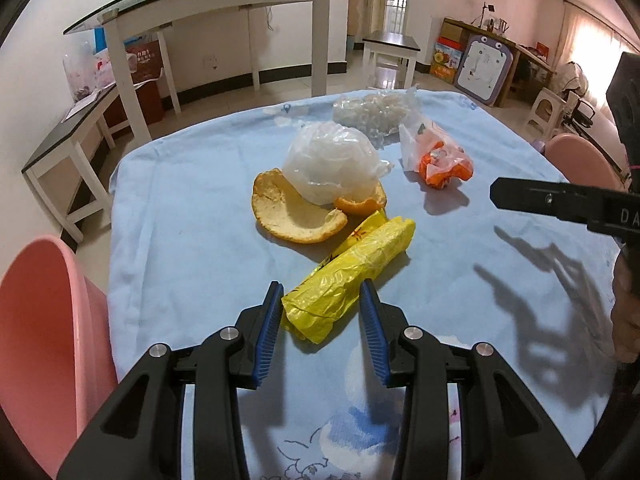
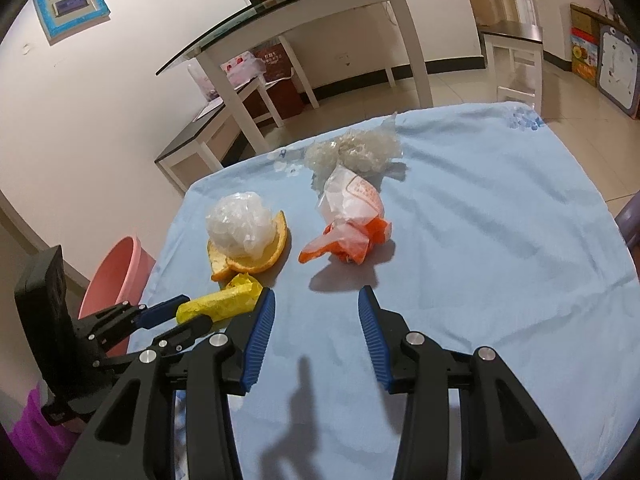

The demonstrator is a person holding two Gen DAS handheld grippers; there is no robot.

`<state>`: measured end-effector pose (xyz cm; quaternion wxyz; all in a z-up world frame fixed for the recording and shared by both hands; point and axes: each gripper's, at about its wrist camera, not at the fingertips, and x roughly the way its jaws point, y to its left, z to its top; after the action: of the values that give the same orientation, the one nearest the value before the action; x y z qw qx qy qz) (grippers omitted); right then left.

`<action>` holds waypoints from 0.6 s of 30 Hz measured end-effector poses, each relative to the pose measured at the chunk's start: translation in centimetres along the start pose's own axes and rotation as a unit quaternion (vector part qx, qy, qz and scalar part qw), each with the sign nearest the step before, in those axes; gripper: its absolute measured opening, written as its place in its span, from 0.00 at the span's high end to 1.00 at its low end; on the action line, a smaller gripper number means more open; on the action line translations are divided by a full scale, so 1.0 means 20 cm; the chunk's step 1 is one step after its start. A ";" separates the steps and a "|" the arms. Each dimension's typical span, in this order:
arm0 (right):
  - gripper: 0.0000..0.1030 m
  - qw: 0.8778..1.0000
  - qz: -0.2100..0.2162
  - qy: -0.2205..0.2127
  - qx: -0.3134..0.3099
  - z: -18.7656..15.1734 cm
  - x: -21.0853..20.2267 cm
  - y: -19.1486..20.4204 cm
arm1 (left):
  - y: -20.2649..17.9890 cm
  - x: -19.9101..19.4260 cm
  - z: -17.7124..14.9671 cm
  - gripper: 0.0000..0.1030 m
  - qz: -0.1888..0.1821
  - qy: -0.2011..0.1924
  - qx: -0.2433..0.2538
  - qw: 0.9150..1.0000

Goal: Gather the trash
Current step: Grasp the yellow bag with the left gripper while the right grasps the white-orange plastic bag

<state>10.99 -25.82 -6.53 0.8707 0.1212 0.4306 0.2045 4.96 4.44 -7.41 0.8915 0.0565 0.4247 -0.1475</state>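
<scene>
On the blue tablecloth lies a rolled yellow wrapper. My left gripper stands open with the wrapper's near end between its blue pads; I see no squeeze. The right wrist view shows the same wrapper between the left gripper's fingers. Beyond it lie an orange peel under a crumpled clear bag, an orange-and-white bag and a clear bubbly plastic wad. My right gripper is open and empty, just short of the orange-and-white bag.
A pink basin stands off the table's left edge, also seen as the basin in the right wrist view. A pink rounded object sits past the right edge. A glass-topped table and low benches stand behind.
</scene>
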 end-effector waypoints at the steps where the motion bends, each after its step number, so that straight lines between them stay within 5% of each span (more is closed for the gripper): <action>1: 0.58 1.000 -0.001 -0.001 0.000 0.01 0.00 -0.01 | 0.00 0.00 0.00 0.61 0.000 -0.001 -0.001 1.000; 13: 0.58 1.000 -0.017 -0.021 0.011 0.10 0.02 -0.07 | -0.05 -0.12 -0.04 0.90 -0.009 -0.016 -0.005 1.000; 18: 0.54 0.999 -0.022 -0.026 0.005 0.16 0.07 -0.06 | -0.06 -0.19 -0.08 0.94 -0.015 -0.020 -0.027 0.999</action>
<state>14.65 -26.39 -6.19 0.8854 0.1215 0.4109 0.1801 1.22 4.38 -5.47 0.8986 0.0234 0.4115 -0.1503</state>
